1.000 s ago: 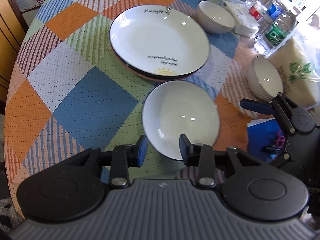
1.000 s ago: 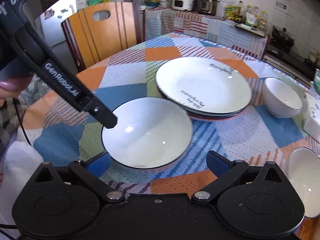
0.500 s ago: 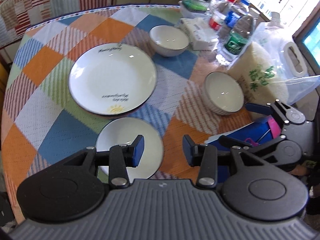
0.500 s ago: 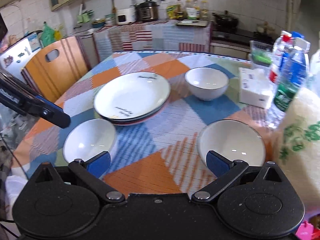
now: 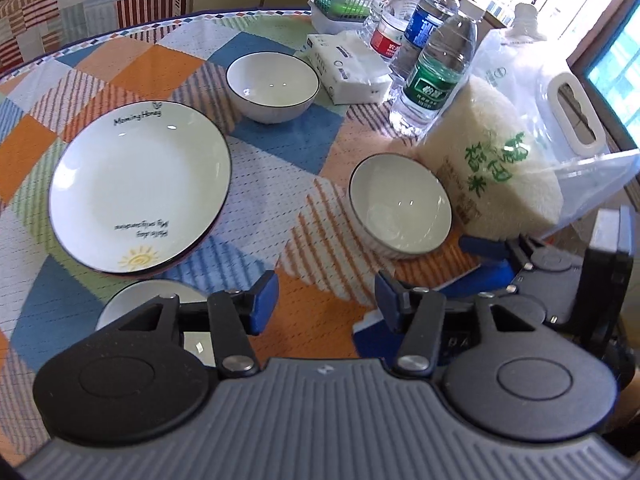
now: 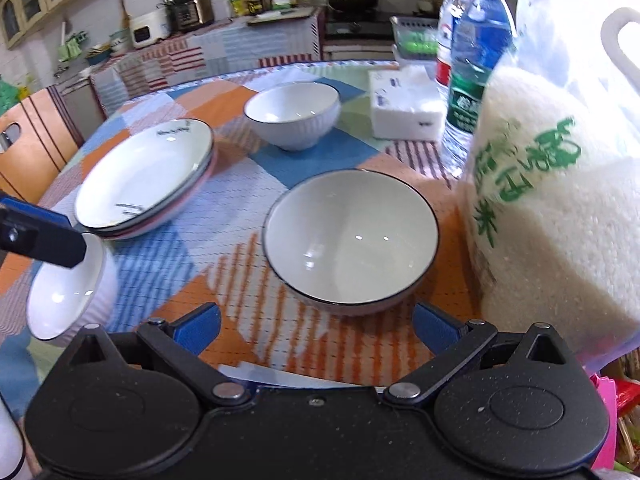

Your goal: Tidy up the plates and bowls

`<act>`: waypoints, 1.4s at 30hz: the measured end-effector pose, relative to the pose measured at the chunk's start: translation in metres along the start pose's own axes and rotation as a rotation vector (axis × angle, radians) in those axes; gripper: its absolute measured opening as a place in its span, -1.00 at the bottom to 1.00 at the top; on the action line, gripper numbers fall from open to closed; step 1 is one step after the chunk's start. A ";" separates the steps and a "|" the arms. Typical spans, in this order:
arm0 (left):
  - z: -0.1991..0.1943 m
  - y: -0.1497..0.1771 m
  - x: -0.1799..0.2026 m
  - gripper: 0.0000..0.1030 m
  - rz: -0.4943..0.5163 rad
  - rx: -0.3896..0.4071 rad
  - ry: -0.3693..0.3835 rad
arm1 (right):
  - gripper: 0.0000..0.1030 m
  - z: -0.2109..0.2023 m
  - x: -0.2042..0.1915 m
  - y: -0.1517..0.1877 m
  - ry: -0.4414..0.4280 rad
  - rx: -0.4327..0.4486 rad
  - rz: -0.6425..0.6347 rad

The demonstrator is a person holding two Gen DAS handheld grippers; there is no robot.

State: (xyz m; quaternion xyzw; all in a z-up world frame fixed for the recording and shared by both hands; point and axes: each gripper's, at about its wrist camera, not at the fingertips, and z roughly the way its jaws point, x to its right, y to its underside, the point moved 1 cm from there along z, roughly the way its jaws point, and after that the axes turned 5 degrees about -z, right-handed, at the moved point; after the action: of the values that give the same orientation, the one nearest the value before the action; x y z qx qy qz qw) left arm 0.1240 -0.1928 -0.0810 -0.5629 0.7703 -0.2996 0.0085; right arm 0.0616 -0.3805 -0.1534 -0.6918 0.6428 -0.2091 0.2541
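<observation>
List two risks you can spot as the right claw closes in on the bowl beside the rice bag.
1. The white dark-rimmed bowl sits close beside the clear plastic bag of rice; the open right claw might snag the bag.
2. The left claw, open and empty, hangs nearby, so the two could collide.

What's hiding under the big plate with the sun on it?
Under the sun plate the right wrist view shows more stacked plates, the lowest edge pinkish. Their faces are covered, so any pictures on them, and the exact count, cannot be seen.
</observation>
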 end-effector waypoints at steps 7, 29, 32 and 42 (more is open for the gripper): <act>0.045 -0.014 0.012 0.11 -0.016 0.007 0.040 | 1.00 0.025 0.008 0.004 0.013 -0.036 0.009; 0.127 -0.022 0.018 -0.66 -0.041 -0.009 0.048 | 0.99 0.064 -0.002 -0.003 0.117 0.039 -0.063; 0.127 -0.024 0.013 -0.67 -0.071 -0.026 0.064 | 0.97 0.062 -0.002 -0.001 0.127 0.061 -0.067; 0.117 -0.020 0.013 -0.68 -0.090 -0.080 0.023 | 0.92 0.056 -0.009 0.001 0.093 0.058 -0.096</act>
State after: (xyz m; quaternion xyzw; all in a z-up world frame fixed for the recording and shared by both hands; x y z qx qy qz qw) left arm 0.1772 -0.2604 -0.1633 -0.5933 0.7556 -0.2752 -0.0362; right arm 0.0947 -0.3666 -0.1979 -0.7037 0.6135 -0.2717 0.2337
